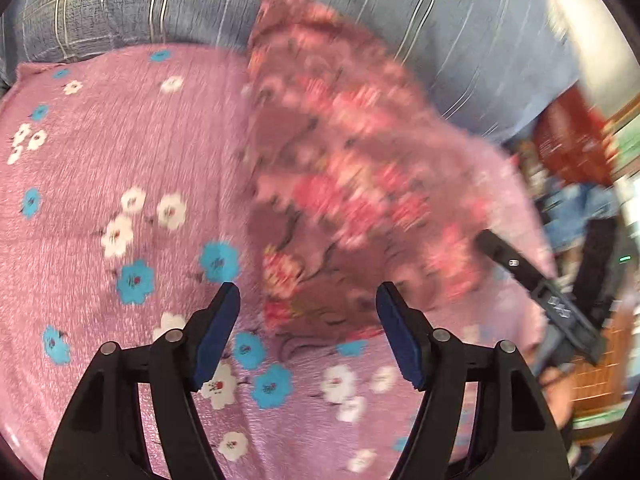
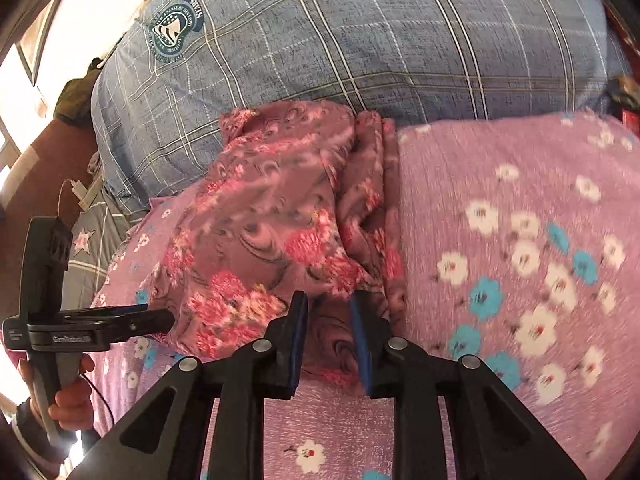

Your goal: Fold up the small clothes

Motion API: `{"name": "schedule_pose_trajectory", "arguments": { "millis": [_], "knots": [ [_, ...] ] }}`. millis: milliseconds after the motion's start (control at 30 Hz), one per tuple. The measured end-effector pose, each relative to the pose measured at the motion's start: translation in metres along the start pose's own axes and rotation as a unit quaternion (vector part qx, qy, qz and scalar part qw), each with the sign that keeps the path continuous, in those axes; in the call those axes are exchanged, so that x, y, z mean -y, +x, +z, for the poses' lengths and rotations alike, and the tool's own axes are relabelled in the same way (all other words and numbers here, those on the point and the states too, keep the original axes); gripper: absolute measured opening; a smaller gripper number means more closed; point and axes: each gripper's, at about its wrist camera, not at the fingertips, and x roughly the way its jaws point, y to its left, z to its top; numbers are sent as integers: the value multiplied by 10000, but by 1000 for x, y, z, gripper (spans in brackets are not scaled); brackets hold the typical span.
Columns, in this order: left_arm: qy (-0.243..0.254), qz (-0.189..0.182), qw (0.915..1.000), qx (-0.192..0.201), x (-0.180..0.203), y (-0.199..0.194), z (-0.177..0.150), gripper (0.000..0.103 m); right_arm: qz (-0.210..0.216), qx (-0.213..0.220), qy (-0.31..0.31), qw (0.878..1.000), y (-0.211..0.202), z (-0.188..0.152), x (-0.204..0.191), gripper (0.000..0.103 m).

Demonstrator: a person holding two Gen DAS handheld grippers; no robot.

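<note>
A dusky-pink garment with red and pink flowers (image 1: 328, 168) lies crumpled and partly folded on a pink flowered bedsheet (image 1: 100, 168). My left gripper (image 1: 308, 300) is open and empty, its fingers just short of the garment's near edge. In the right wrist view the garment (image 2: 256, 240) lies ahead, and my right gripper (image 2: 328, 304) has its jaws narrowly apart around the garment's near edge, not clamped. The left gripper (image 2: 160, 316) shows at the left, side on, next to the garment's left edge. The right gripper's body (image 1: 540, 284) shows at the right in the left wrist view.
A blue-grey plaid pillow (image 2: 360, 40) lies behind the garment, against its far end; it also shows in the left wrist view (image 1: 440, 20). The bed's edge drops off at the left (image 2: 100, 240), with a charger cable (image 2: 76, 188) beyond. Open sheet (image 2: 520, 260) lies to the right.
</note>
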Motion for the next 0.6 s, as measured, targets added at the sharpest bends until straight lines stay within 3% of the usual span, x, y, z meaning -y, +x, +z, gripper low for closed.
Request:
{"name": "schedule_pose_trajectory", "arguments": {
  "millis": [67, 133, 233, 467, 500, 567, 600],
  "knots": [
    [-126, -136, 9995, 270, -7, -16, 20, 70, 188, 381, 61, 9991, -16, 16, -1, 31],
    [-207, -78, 9990, 393, -6, -18, 45, 70, 312, 697, 177, 9969, -24, 36, 0, 45],
    [-184, 280, 9986, 416, -1, -6, 88, 70, 424, 740, 107, 9963, -10, 69, -6, 44],
    [-378, 900, 9952, 72, -16, 56, 134, 70, 113, 299, -306, 9990, 62, 111, -16, 41],
    [-458, 923, 9946, -74, -23, 70, 134, 75, 16, 189, -334, 9993, 70, 109, -14, 41],
    [-623, 702, 9956, 1, -34, 77, 133, 81, -544, -387, -478, 9966, 101, 105, -4, 40],
    [-588, 714, 9957, 74, -34, 75, 134, 82, -541, -590, -474, 9957, 112, 101, 2, 40]
  ]
}}
